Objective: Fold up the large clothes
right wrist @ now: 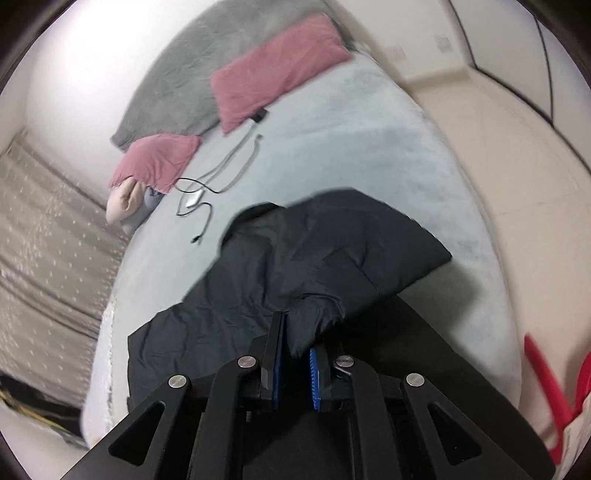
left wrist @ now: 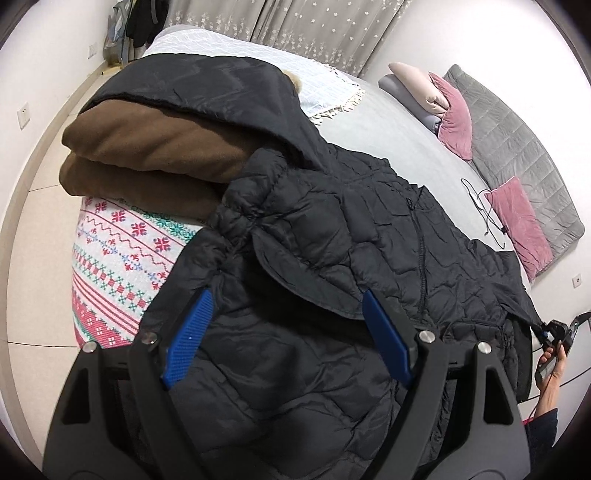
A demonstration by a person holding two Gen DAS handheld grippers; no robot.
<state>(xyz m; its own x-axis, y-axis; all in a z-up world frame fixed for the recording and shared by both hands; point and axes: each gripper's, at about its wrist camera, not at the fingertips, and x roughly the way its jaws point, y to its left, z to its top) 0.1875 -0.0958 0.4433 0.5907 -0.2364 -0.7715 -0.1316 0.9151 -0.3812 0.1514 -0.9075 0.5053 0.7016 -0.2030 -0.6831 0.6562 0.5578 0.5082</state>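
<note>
A black quilted puffer jacket (left wrist: 369, 236) lies spread on the grey bed (left wrist: 388, 125), zipper side up. My left gripper (left wrist: 284, 314) is open and empty, its blue pads (left wrist: 190, 332) held just above the jacket's near part. My right gripper (right wrist: 295, 343) is shut on a bunched corner of the jacket (right wrist: 317, 258) and holds it lifted off the bed (right wrist: 332, 122). The right gripper also shows at the far right of the left wrist view (left wrist: 554, 332), pinching the jacket's edge.
A folded brown and black coat (left wrist: 159, 136) lies on a patterned blanket (left wrist: 122, 258) at the left. Pink pillows (left wrist: 517, 218), a grey quilt (left wrist: 517, 140) and loose cables (right wrist: 214, 184) lie at the bed's head. Curtains (left wrist: 314, 26) hang behind. A red object (right wrist: 550, 384) sits at the right.
</note>
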